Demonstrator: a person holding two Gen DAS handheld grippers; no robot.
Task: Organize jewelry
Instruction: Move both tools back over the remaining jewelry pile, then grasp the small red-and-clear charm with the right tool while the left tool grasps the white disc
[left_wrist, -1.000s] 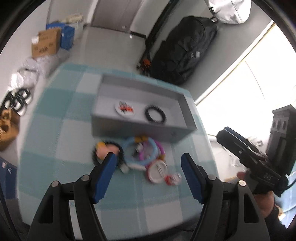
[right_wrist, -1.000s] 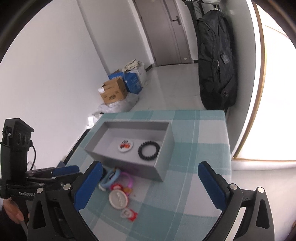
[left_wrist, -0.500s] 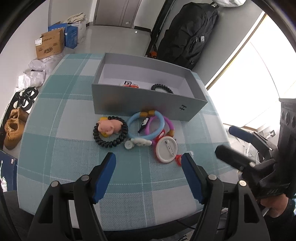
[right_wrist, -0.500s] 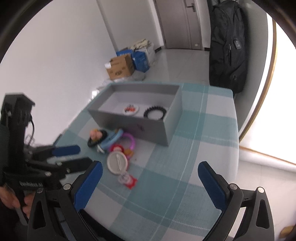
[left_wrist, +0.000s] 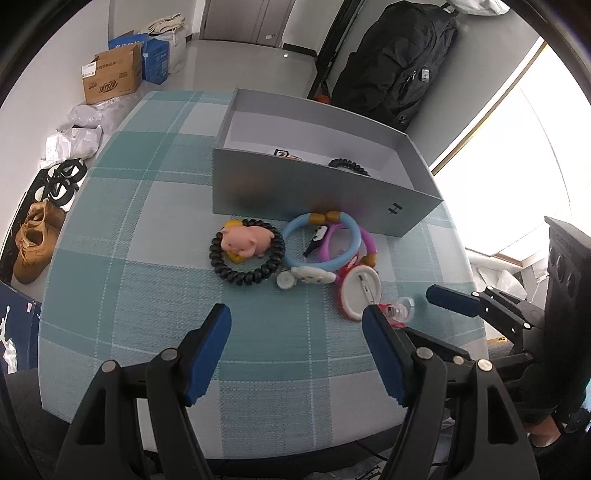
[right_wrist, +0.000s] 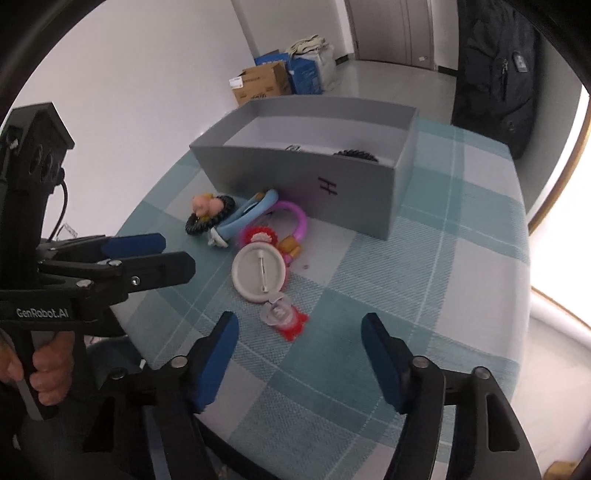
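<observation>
A grey box (left_wrist: 317, 192) (right_wrist: 295, 173) stands on the checked table, holding a black bracelet (left_wrist: 349, 167) and a round badge (left_wrist: 288, 154). In front of it lie a black bead bracelet with a pink pig (left_wrist: 245, 251) (right_wrist: 208, 214), a blue ring (left_wrist: 321, 240), a purple ring (right_wrist: 299, 221), a white round badge (left_wrist: 360, 291) (right_wrist: 258, 275) and a small red-and-clear charm (left_wrist: 399, 312) (right_wrist: 282, 317). My left gripper (left_wrist: 297, 354) is open and empty, near the table's front edge. My right gripper (right_wrist: 299, 354) is open and empty, just short of the charm.
The table is covered by a teal checked cloth (left_wrist: 147, 221). On the floor are a black backpack (left_wrist: 399, 62), cardboard and blue boxes (left_wrist: 110, 75), brown shoes (left_wrist: 33, 236) and plastic bags. A bright window is at the right.
Both grippers have dropped lower and closer to the loose jewelry. The right gripper's jaws have narrowed but stay open. Nothing has been picked up.
</observation>
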